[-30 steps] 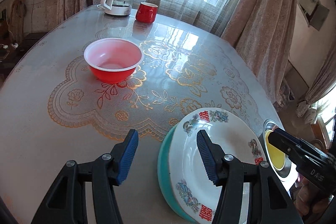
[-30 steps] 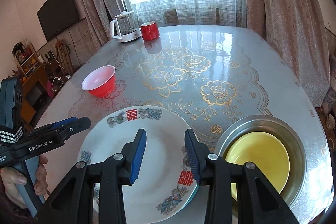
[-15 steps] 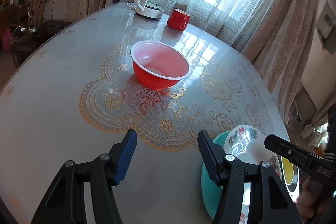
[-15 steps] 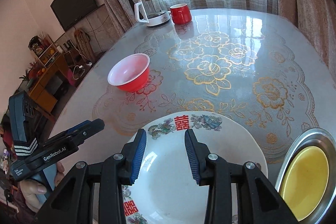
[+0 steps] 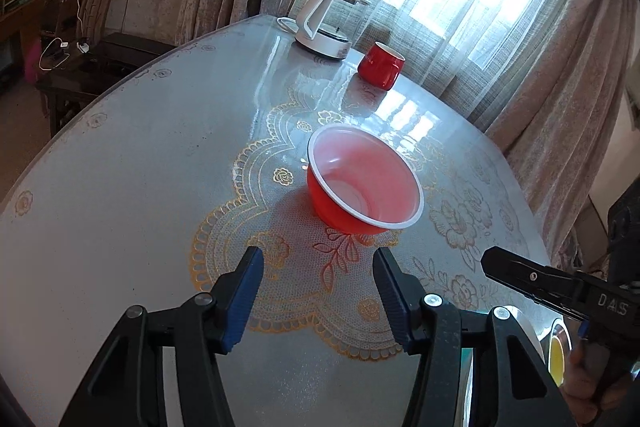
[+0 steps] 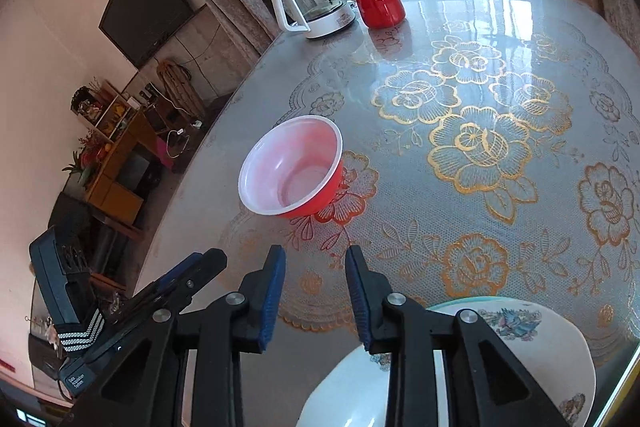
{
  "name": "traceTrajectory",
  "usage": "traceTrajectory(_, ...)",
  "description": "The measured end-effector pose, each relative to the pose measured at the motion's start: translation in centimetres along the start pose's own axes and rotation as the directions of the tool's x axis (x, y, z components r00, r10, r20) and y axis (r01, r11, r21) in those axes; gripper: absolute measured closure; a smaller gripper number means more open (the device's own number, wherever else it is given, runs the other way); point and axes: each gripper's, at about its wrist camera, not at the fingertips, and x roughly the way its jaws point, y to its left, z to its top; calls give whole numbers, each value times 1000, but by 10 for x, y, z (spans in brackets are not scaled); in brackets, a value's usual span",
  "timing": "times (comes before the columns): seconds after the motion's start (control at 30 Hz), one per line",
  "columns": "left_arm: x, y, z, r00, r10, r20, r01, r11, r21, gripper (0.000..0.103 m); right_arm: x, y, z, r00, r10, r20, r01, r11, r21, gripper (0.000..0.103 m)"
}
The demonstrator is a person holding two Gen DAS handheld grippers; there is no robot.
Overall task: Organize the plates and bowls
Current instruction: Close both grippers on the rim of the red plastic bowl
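Left wrist view: the left hand-held gripper [image 5: 318,293] is held wide apart and empty above the counter [image 5: 120,195], pointed at the red bowl [image 5: 362,185]. The red bowl is seen upright on the gold-patterned lace cover, beyond the fingertips and untouched. Behind the red bowl, a white kettle [image 5: 322,23] and a red mug [image 5: 380,65] are shown beside each other near the curtained window. To the right of the red bowl, the right hand-held gripper [image 5: 532,277] is seen from the side; from this angle it cannot be told how far it is parted. Only slivers of the dishes are visible at the lower right edge.

Right wrist view: the right hand-held gripper [image 6: 316,297] is shown partly parted, narrower than the left, with nothing between its blue pads. The red bowl [image 6: 292,169] lies just beyond its tips. More is revealed here of a floral plate [image 6: 532,343], near and to the right of the red bowl, resting on a teal dish [image 6: 460,303] whose rim peeks out. The left hand-held gripper [image 6: 180,277] is seen left of the red bowl. A wall television [image 6: 148,11] and a wooden shelf [image 6: 116,147] are shown only in this view.
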Motion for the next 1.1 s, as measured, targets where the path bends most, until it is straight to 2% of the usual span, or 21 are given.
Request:
traceTrajectory(0.17, 13, 7, 20, 999, -35, 20, 35, 999, -29, 46, 23, -1, 20, 1000, 2, -5, -2, 999, 35, 75)
traceTrajectory(0.37, 31, 9, 42, 999, -16, 44, 18, 999, -35, 45, 47, -8, 43, 999, -34, 6, 33, 994, 100, 80)
traceTrajectory(0.5, 51, 7, 49, 1000, 16, -5, -16, 1000, -24, 45, 61, -14, 51, 999, -38, -10, 39, 991, 127, 83)
traceTrajectory(0.57, 58, 6, 51, 1000, 6, -20, -6, 1000, -28, 46, 68, -14, 53, 999, -41, -20, 43, 991, 128, 86)
traceTrajectory(0.6, 62, 6, 51, 999, -12, -31, 11, 999, -36, 48, 71, -15, 54, 999, -37, -23, 40, 991, 130, 87)
traceTrajectory(0.67, 70, 7, 51, 998, -16, -54, 13, 998, -56, 65, 76, -14, 54, 999, -35, -31, 38, 992, 122, 92)
traceTrajectory(0.7, 75, 6, 50, 997, -24, -76, 20, 998, -58, 80, 78, -13, 54, 999, -40, -35, 44, 992, 115, 92)
traceTrajectory(0.73, 77, 6, 48, 996, -29, -86, 24, 998, -64, 83, 79, -12, 53, 998, -41, -36, 45, 993, 111, 92)
traceTrajectory(0.83, 73, 2, 41, 997, -39, -72, 35, 998, -50, 87, 76, -10, 51, 999, -45, -30, 47, 995, 89, 93)
traceTrajectory(1.1, 46, -5, 18, 996, -31, -81, 28, 999, -32, 87, 55, -9, 31, 998, -20, -53, 24, 997, 73, 93)
